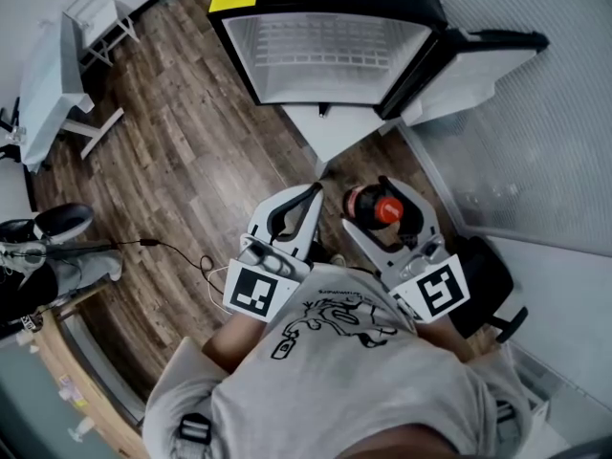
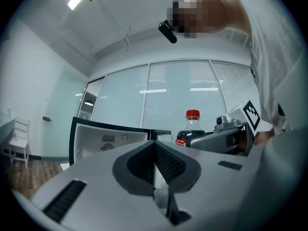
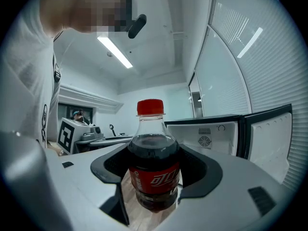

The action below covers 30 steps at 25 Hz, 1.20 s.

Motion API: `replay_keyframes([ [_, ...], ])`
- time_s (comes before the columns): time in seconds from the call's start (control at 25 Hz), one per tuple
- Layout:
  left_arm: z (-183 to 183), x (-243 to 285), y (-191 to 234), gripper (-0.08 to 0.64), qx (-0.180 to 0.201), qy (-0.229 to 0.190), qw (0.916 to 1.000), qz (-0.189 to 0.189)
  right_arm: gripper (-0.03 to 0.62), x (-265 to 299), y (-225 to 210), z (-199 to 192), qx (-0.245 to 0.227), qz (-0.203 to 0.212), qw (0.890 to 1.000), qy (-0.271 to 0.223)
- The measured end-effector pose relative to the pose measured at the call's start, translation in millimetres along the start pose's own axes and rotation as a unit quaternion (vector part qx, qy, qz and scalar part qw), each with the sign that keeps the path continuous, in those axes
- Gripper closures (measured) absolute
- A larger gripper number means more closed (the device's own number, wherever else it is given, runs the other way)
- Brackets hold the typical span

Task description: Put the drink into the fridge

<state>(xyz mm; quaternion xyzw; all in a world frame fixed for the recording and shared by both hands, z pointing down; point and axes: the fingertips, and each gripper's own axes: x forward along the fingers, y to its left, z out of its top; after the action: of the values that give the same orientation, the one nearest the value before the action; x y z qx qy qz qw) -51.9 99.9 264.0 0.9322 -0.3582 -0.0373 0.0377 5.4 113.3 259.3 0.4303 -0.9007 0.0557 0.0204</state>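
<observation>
A small cola bottle (image 3: 153, 165) with a red cap and red label stands upright between the jaws of my right gripper (image 3: 155, 170), which is shut on it. From above, the bottle's red cap (image 1: 384, 208) shows inside the right gripper (image 1: 381, 199), held close in front of the person's chest. My left gripper (image 1: 298, 204) hangs beside it with its jaws pressed together and nothing between them. The black mini fridge (image 1: 325, 51) stands ahead on the floor with its door (image 1: 478, 60) swung open to the right and its white inside empty. The bottle (image 2: 191, 128) also shows in the left gripper view.
A white table (image 1: 43, 89) and a white chair (image 1: 100, 12) stand at the far left on the wood floor (image 1: 182, 161). A cable (image 1: 177, 251) lies on the floor near the left. A glass wall with blinds (image 1: 535, 132) runs along the right, past the fridge door.
</observation>
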Motion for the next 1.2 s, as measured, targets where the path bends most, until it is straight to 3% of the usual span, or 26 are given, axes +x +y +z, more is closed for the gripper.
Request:
replay_keyframes([
  [0.48,7,9,61,0.558,-0.002,0.001,0.9999,-0.014,0.268,56,-6,6,0.007,-0.021,1.000,-0.003],
  [1.2,-3,30,65,0.558,-0.002,0.004,0.9990,-0.044,0.268,65,-30,-1,0.002,-0.037,0.999,-0.007],
])
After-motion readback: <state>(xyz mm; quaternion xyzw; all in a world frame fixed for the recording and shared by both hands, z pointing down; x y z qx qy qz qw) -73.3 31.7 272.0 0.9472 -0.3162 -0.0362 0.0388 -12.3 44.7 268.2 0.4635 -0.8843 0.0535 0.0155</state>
